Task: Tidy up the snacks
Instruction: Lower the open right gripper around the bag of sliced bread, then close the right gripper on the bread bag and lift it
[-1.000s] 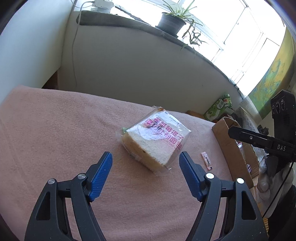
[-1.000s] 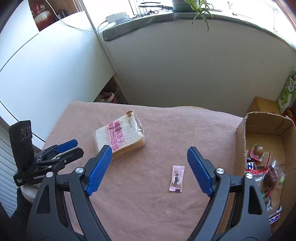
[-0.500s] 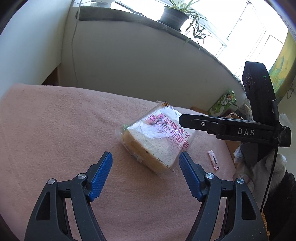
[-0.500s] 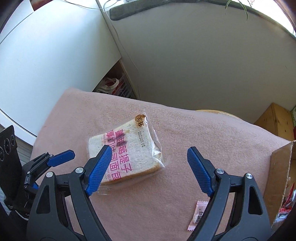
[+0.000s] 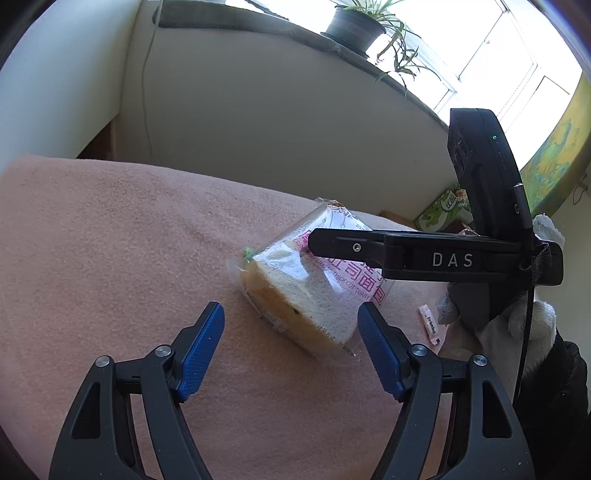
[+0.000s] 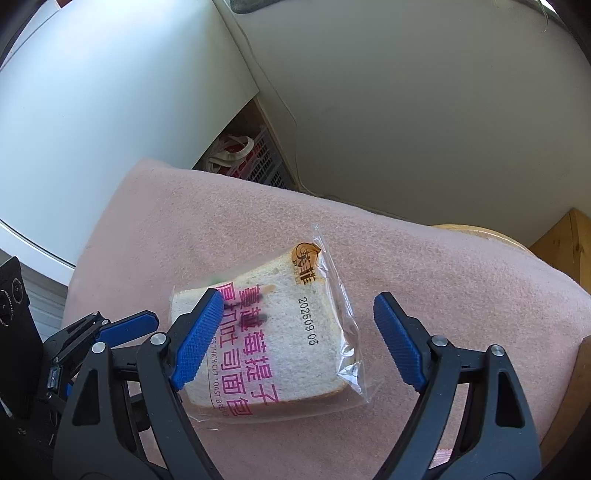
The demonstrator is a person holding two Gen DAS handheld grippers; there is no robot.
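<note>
A bagged slice of thick toast (image 5: 314,291) with pink print lies on the pink blanket (image 5: 110,240); it also shows in the right wrist view (image 6: 273,332). My right gripper (image 6: 299,332) is open and hovers over the toast, jaws either side of it, not touching. In the left wrist view the right gripper (image 5: 369,247) reaches in from the right above the toast. My left gripper (image 5: 291,343) is open and empty, just short of the toast's near edge; it also shows in the right wrist view (image 6: 122,328). A small pink candy sachet (image 5: 428,325) lies to the right.
A wall with a windowsill and a potted plant (image 5: 354,26) stands behind the blanket. A green carton (image 5: 443,210) sits at the far right. A pink basket (image 6: 251,162) stands on the floor beyond the blanket's far edge. A wooden edge (image 6: 480,232) shows at right.
My right gripper has swung left, away from the cardboard box and the candy sachet, and down over the toast. My left gripper has edged slightly closer to the toast.
</note>
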